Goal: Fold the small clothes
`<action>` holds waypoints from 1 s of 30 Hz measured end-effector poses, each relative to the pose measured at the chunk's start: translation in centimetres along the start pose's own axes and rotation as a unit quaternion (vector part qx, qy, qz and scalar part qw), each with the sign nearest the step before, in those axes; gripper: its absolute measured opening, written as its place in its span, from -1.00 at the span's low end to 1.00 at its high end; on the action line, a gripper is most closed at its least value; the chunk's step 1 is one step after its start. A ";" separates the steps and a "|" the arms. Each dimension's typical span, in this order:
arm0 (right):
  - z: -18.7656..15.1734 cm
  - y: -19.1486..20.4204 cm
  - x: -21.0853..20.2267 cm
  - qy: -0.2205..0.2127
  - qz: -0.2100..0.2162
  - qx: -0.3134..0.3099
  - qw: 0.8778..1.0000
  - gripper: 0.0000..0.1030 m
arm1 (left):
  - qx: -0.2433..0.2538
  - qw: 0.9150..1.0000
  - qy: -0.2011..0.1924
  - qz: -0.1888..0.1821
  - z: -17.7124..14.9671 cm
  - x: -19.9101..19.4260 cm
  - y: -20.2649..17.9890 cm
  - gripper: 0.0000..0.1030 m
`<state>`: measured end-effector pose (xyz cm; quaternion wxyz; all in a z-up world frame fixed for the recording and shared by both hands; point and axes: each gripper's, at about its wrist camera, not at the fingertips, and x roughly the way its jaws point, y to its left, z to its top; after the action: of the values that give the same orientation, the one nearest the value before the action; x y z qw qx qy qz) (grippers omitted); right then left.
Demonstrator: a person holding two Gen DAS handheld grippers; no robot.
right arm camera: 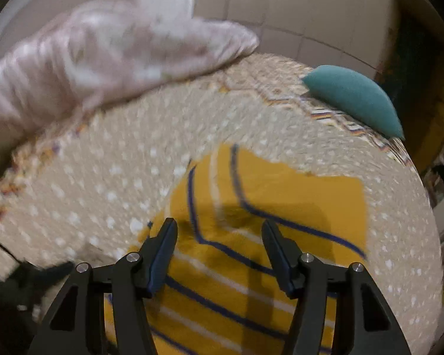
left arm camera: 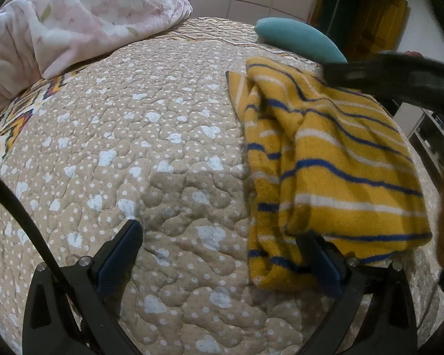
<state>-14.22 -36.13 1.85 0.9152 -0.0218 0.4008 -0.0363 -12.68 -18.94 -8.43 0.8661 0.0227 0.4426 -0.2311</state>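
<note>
Right hand-held gripper (right arm camera: 219,236) spread above striped garment (right arm camera: 281,195).

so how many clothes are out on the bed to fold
1: a yellow striped garment, bunched on the quilted bedspread near its right side, below the teal pillow. More could lie outside both views.

On the quilt (left arm camera: 133,148), the striped garment (left arm camera: 325,153) lies right, a crumpled blanket (left arm camera: 83,14) far left, a cushion (left arm camera: 299,38) behind.
</note>
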 end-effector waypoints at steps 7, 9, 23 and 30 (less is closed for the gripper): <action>-7.0 -6.1 -6.8 -0.036 -0.016 0.100 0.994 0.37 | 0.000 1.000 0.000 0.001 0.0 0.0 -0.1 1.00; -9.9 -7.5 -8.0 -0.033 -0.032 0.126 0.991 0.39 | 0.002 1.000 0.001 0.003 0.0 0.1 -0.1 1.00; -17.4 -11.7 -9.2 -0.034 -0.002 0.232 0.972 0.48 | 0.011 1.000 0.005 0.021 0.0 0.2 -0.6 1.00; -19.2 -12.0 -7.9 -0.019 0.003 0.247 0.969 0.54 | 0.012 1.000 0.005 0.024 0.0 0.2 -0.7 1.00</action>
<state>-34.28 -47.60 -4.51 0.8999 0.2054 0.3618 -0.1306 -12.88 -19.60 -8.45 0.8688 0.0446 0.4433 -0.2159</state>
